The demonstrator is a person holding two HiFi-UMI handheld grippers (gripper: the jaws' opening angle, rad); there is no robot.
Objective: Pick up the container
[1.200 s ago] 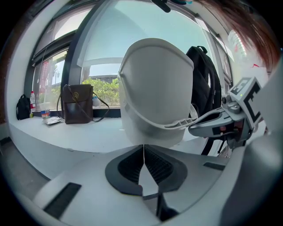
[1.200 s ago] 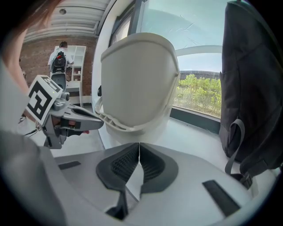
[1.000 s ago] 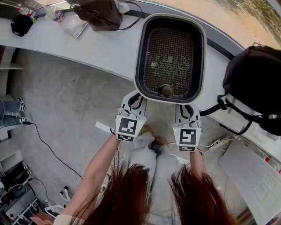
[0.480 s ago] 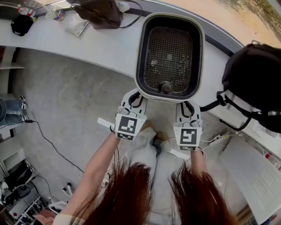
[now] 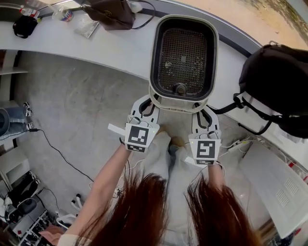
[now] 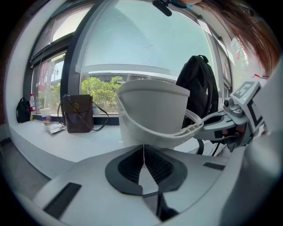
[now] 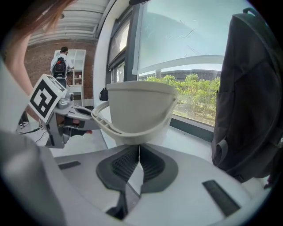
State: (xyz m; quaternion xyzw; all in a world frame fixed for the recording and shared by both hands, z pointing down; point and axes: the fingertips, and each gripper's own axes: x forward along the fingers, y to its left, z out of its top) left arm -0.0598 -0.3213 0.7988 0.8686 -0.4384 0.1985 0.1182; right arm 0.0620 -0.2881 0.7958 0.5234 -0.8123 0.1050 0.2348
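The container (image 5: 183,53) is a white tub with a dark mesh basket inside, over the white counter (image 5: 96,48). A white hoop handle (image 5: 175,106) runs along its near edge. My left gripper (image 5: 150,102) and right gripper (image 5: 201,105) are both shut on that handle, side by side. In the left gripper view the container (image 6: 152,110) fills the centre just beyond my left gripper (image 6: 143,148), whose jaws are closed on the handle (image 6: 177,134). The right gripper view mirrors this: the container (image 7: 139,108) sits above my right gripper (image 7: 139,148). The tub's underside is hidden behind the jaws.
A black backpack (image 5: 279,86) stands on the counter right of the container. A brown bag (image 5: 108,14), a black pouch (image 5: 24,26) and small items lie at the far left. Cables (image 5: 53,149) trail on the floor below. A person (image 7: 59,66) stands far off.
Both grippers and the container have risen together and shifted slightly away from me. The grip on the handle is unchanged.
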